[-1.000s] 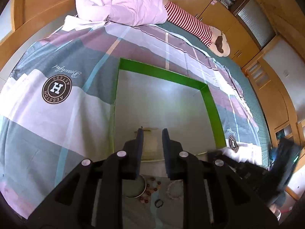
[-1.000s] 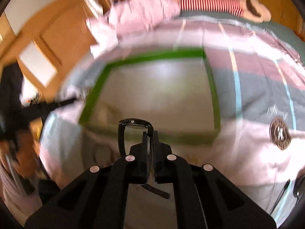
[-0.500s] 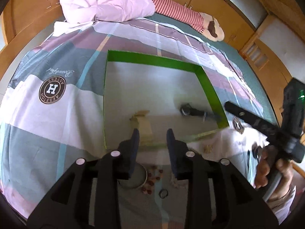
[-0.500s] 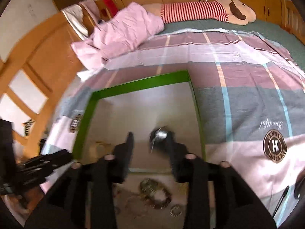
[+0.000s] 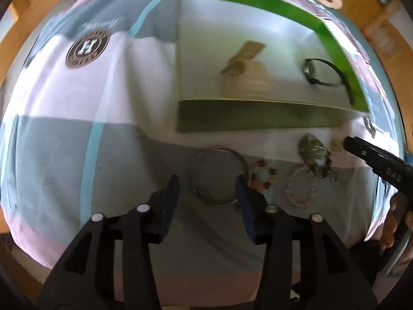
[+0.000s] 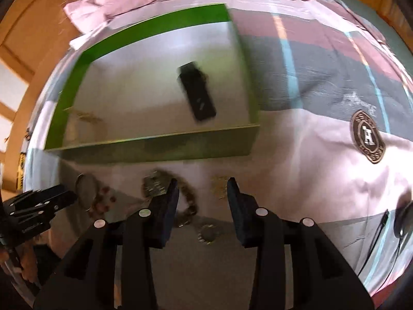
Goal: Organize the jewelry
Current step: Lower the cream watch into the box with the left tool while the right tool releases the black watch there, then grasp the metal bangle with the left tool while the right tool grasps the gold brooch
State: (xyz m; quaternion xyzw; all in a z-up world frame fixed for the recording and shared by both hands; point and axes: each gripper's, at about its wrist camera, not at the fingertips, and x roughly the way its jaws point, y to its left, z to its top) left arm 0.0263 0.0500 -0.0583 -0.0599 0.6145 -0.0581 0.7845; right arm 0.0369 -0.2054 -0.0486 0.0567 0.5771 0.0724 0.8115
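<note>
A: Our left gripper (image 5: 206,188) is spread wide and empty over the thin silver bangle (image 5: 218,175), which lies on the quilt just near of the shallow green-walled box (image 5: 258,120). We should lower until both fingers straddle the rim, then close gently so it doesn't skate away.

B: Our right gripper (image 6: 202,190) is released too, holding nothing, above the dark beaded bracelet (image 6: 189,196).

A: Only our left view shows the black-strapped watch (image 5: 325,73) by the box's right wall; the right view alone shows the small toothed ring (image 6: 209,233) nearest us.
</note>
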